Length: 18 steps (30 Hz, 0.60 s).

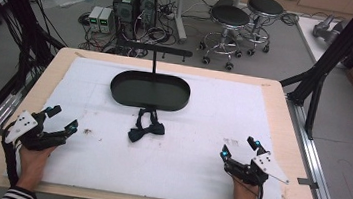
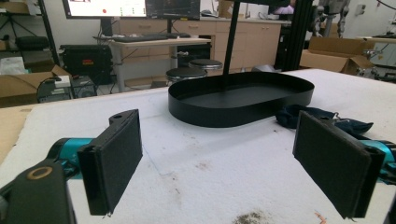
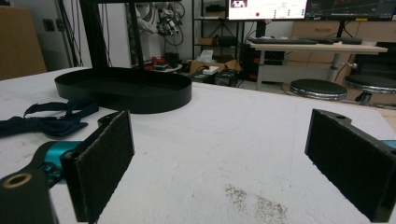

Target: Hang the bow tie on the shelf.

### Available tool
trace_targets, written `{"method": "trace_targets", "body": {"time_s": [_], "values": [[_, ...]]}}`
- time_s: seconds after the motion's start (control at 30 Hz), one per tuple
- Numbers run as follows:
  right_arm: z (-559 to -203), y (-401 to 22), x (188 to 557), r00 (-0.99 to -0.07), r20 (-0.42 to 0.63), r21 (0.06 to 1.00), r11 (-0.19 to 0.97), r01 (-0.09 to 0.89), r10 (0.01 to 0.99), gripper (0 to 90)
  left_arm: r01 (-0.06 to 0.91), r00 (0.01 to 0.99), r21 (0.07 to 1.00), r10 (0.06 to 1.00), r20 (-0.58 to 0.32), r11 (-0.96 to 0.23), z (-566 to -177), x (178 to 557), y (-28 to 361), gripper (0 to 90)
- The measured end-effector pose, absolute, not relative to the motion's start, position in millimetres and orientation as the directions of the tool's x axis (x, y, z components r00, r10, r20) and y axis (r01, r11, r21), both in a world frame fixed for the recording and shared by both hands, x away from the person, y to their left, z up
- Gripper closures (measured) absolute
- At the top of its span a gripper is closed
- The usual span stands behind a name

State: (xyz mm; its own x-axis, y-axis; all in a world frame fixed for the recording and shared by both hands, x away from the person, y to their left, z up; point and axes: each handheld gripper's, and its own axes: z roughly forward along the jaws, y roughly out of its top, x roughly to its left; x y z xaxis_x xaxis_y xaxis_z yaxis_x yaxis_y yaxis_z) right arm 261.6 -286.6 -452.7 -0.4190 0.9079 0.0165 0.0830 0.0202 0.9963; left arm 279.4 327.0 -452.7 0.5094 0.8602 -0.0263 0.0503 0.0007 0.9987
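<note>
On the white table (image 1: pixel 183 155), both spread-jawed grippers, left (image 1: pixel 58 121) and right (image 1: pixel 239 148), flank a bow tie (image 1: pixel 146 126) beside the tray (image 1: pixel 115 90).

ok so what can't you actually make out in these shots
- Bow tie: in the left gripper view, partly behind the gripper's own pad; in the right gripper view, cut off by the left edge.
- Stand post rising from the tray: its top is cut off in both gripper views.
- Monitor text: too small to read.
- Stains on the white mat: what they are is unclear.

Matt black metal tray (image 1: pixel 149 95), dark cloth bow tie (image 1: pixel 146 128)
</note>
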Motion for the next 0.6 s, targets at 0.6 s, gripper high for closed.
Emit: {"method": "trace_targets", "body": {"time_s": [0.6], "values": [[-452.5,-286.5,262.0,-0.418,0.009,0.996,0.029,0.085,0.909,7.1,0.062,0.500,0.998,0.866,-0.030,-0.001,-452.3,280.3,325.9,16.0]]}}
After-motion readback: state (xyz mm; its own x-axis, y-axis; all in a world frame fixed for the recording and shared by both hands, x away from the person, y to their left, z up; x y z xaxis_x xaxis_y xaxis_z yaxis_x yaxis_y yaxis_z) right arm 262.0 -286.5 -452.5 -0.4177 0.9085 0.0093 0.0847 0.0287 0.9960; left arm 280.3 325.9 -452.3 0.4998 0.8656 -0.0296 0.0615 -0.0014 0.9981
